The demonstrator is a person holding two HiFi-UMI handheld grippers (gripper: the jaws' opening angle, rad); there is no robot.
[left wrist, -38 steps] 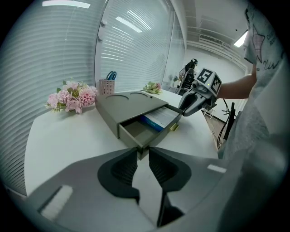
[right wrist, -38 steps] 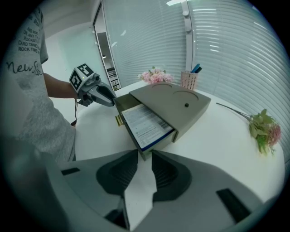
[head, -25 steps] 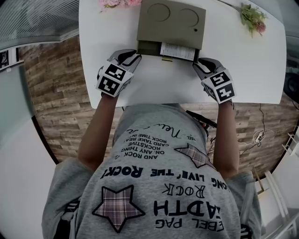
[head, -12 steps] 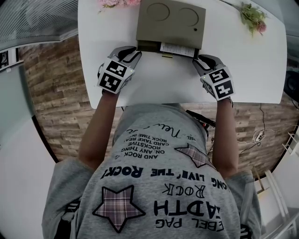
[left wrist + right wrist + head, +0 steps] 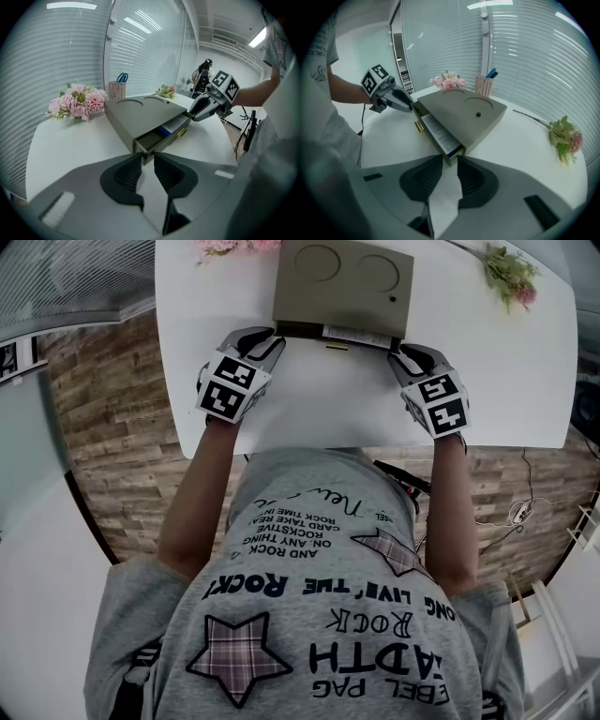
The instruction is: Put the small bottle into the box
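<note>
A grey-olive box (image 5: pixel 342 277) with two round dents on its lid stands at the far side of the white table (image 5: pixel 319 409). Its drawer (image 5: pixel 154 139) is out by a narrow strip, and a white and blue carton (image 5: pixel 438 133) lies inside. No loose bottle shows. My left gripper (image 5: pixel 270 339) sits at the drawer front's left corner, my right gripper (image 5: pixel 397 354) at its right corner. In the left gripper view the left gripper (image 5: pixel 148 157) has a narrow gap, tips at the corner. The right gripper (image 5: pixel 450 160) looks the same, with bare table between the jaws.
Pink flowers (image 5: pixel 234 247) lie at the table's far left and a flower sprig (image 5: pixel 509 277) at the far right. A pen cup (image 5: pixel 483 86) stands behind the box. A small brass knob (image 5: pixel 182 133) juts from the drawer front. The table's near edge (image 5: pixel 375 442) is close to the person's body.
The drawer has slid further into the box, and less of the carton shows. Both grippers have moved with it, away from the person and toward the box.
</note>
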